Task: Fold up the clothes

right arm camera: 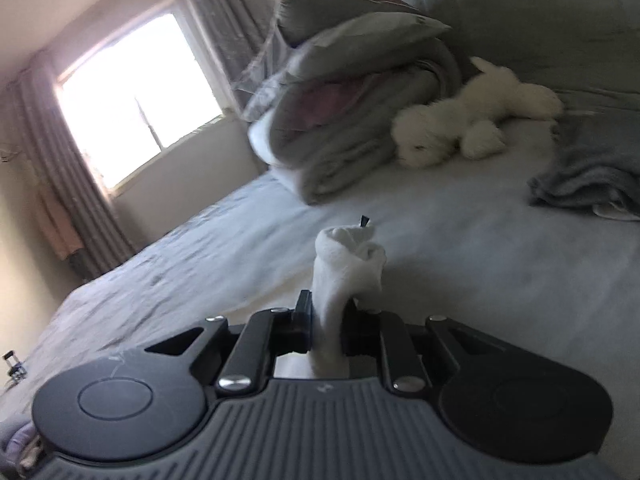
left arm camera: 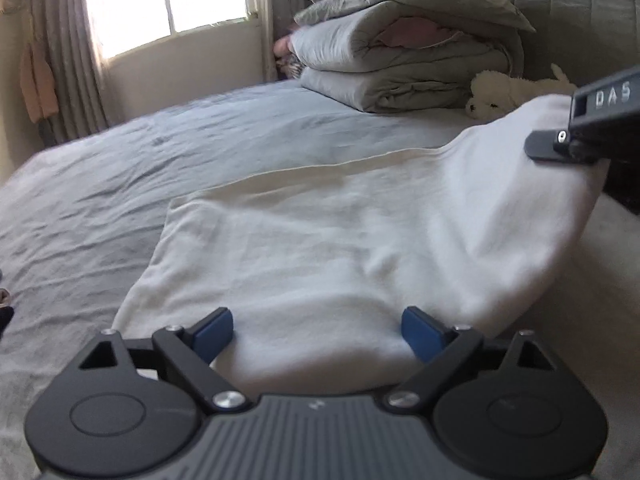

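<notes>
Left fingers [left arm camera: 214, 330] spread wide astride white garment [left arm camera: 320, 248]; right fingers [right arm camera: 303, 320] pinch its lifted corner.

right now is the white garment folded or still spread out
Mostly spread: the white garment lies flat on the bed, one corner lifted, pinched in the shut right gripper. The left gripper is open.

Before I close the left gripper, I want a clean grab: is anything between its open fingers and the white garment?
Nothing visible. The left gripper is open with the white garment directly between its blue pads. The right gripper already pinches a bunched corner of the cloth.
</notes>
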The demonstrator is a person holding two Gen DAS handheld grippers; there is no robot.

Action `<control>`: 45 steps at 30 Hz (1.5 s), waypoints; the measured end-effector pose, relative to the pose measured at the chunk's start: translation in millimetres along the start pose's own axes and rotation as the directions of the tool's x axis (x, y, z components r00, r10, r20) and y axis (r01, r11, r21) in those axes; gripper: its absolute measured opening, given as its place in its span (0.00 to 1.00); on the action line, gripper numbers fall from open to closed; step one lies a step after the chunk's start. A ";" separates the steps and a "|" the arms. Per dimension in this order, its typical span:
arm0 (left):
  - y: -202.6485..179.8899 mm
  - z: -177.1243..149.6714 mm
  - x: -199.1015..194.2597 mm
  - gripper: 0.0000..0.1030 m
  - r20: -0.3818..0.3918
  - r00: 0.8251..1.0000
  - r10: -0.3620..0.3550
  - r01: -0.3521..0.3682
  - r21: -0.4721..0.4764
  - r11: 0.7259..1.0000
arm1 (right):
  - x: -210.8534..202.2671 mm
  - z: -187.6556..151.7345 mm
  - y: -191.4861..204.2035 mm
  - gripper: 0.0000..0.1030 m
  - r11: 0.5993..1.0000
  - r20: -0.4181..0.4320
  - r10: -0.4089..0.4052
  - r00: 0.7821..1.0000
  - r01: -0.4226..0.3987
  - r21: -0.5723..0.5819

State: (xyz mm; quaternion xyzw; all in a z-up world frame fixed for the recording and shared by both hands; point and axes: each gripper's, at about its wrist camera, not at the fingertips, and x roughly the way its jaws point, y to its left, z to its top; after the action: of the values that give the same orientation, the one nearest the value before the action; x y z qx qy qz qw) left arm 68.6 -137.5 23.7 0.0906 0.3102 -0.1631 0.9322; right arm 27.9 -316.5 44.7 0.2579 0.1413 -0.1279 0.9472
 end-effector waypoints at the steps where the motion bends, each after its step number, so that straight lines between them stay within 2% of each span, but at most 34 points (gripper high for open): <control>1: 9.9 3.0 -2.5 0.90 -0.018 0.999 -0.040 0.039 -0.036 0.999 | 0.4 0.9 1.9 0.17 1.000 -0.004 -0.009 1.000 0.009 -0.005; 3: 34.3 6.4 -9.8 0.90 -0.041 0.996 -0.083 0.077 -0.125 0.989 | 3.8 2.0 2.4 0.16 0.999 -0.014 -0.039 0.999 0.039 -0.026; 6: 70.7 3.0 -28.6 0.91 -0.070 0.994 -0.085 0.070 -0.188 0.980 | 7.5 2.2 -0.4 0.16 0.997 -0.019 -0.070 0.997 0.069 -0.038; 8: 103.0 0.8 -43.7 0.91 -0.082 0.994 -0.072 0.049 -0.259 0.965 | 4.2 0.3 6.8 0.16 0.995 0.012 -0.072 0.997 0.073 -0.075; 10: 144.6 -1.1 -60.3 0.91 -0.076 0.995 -0.068 0.030 -0.414 0.910 | -3.2 -3.9 24.9 0.16 0.986 0.065 -0.046 0.997 0.056 -0.159; 12: 184.4 -8.0 -74.6 0.91 -0.043 0.995 -0.094 0.052 -0.586 0.808 | -12.8 -12.6 55.6 0.16 0.954 0.123 0.028 0.992 0.011 -0.301; 13: 202.9 -11.3 -80.9 0.91 -0.026 0.994 -0.105 0.062 -0.659 0.749 | -17.6 -19.8 75.0 0.16 0.921 0.136 0.073 0.988 -0.014 -0.389; 15: 221.0 -16.2 -81.6 0.91 -0.023 0.992 -0.126 0.069 -0.730 0.680 | -23.1 -43.5 117.6 0.15 0.811 0.108 0.159 0.981 -0.067 -0.582; 18: 229.3 -19.8 -78.6 0.91 -0.036 0.987 -0.156 0.073 -0.768 0.636 | -16.0 -96.8 171.7 0.15 0.596 -0.024 0.196 0.980 -0.138 -0.791; 20: 232.2 -21.6 -77.1 0.91 -0.038 0.984 -0.172 0.077 -0.785 0.614 | -6.1 -131.2 189.2 0.14 0.496 -0.096 0.182 0.979 -0.175 -0.850; 22: 234.2 -21.9 -76.7 0.91 -0.046 0.984 -0.172 0.070 -0.790 0.609 | 1.0 -161.8 198.8 0.14 0.408 -0.125 0.149 0.981 -0.176 -0.896; 23: 235.6 -21.6 -76.3 0.91 -0.048 0.984 -0.170 0.066 -0.792 0.607 | 1.5 -169.7 199.7 0.14 0.392 -0.116 0.136 0.984 -0.161 -0.906; 26: 236.4 -21.3 -74.1 0.91 -0.057 0.984 -0.170 0.059 -0.792 0.608 | 2.4 -167.4 196.7 0.14 0.422 -0.109 0.112 0.988 -0.147 -0.895; 27: 235.7 -21.4 -73.7 0.91 -0.062 0.983 -0.171 0.056 -0.790 0.611 | 3.2 -165.2 197.9 0.14 0.420 -0.114 0.104 0.988 -0.148 -0.895; 29: 235.4 -21.7 -73.4 0.91 -0.068 0.982 -0.174 0.054 -0.787 0.615 | 4.2 -165.1 203.1 0.15 0.390 -0.122 0.091 0.988 -0.148 -0.909; 32: 238.8 -22.9 -72.9 0.91 -0.066 0.984 -0.168 0.050 -0.794 0.605 | 2.2 -169.2 204.1 0.17 0.331 -0.150 0.090 0.985 -0.171 -0.928; 34: 239.6 -23.8 -71.3 0.91 -0.070 0.984 -0.166 0.045 -0.797 0.602 | 1.5 -167.4 198.7 0.18 0.326 -0.165 0.101 0.981 -0.190 -0.926; 39: 234.8 -23.2 -67.3 0.91 -0.085 0.981 -0.176 0.044 -0.781 0.623 | 3.8 -160.8 195.4 0.19 0.314 -0.196 0.114 0.974 -0.223 -0.923; 40: 234.5 -23.2 -66.7 0.91 -0.084 0.980 -0.179 0.047 -0.779 0.625 | 2.7 -161.9 196.5 0.21 0.305 -0.203 0.116 0.972 -0.229 -0.924; 42: 234.9 -23.7 -66.1 0.91 -0.084 0.980 -0.180 0.047 -0.782 0.622 | -9.0 -166.6 197.2 0.38 0.275 -0.233 0.142 0.962 -0.265 -0.924; 43: 234.7 -23.8 -65.3 0.91 -0.086 0.980 -0.180 0.046 -0.782 0.622 | -14.8 -163.6 194.9 0.47 0.268 -0.267 0.179 0.947 -0.308 -0.913; 44: 234.4 -23.9 -64.5 0.91 -0.087 0.980 -0.181 0.045 -0.782 0.622 | -20.9 -158.3 191.5 0.49 0.278 -0.299 0.219 0.929 -0.353 -0.893; 45: 233.9 -23.9 -63.7 0.91 -0.089 0.980 -0.181 0.044 -0.781 0.623 | -25.2 -150.8 187.3 0.50 0.307 -0.326 0.248 0.912 -0.393 -0.867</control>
State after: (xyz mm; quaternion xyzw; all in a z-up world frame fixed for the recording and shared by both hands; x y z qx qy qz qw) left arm 91.7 102.4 59.4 -0.3258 0.4283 -0.0642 0.8404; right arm 33.1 -76.9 13.1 -0.2806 0.1954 0.1807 0.9222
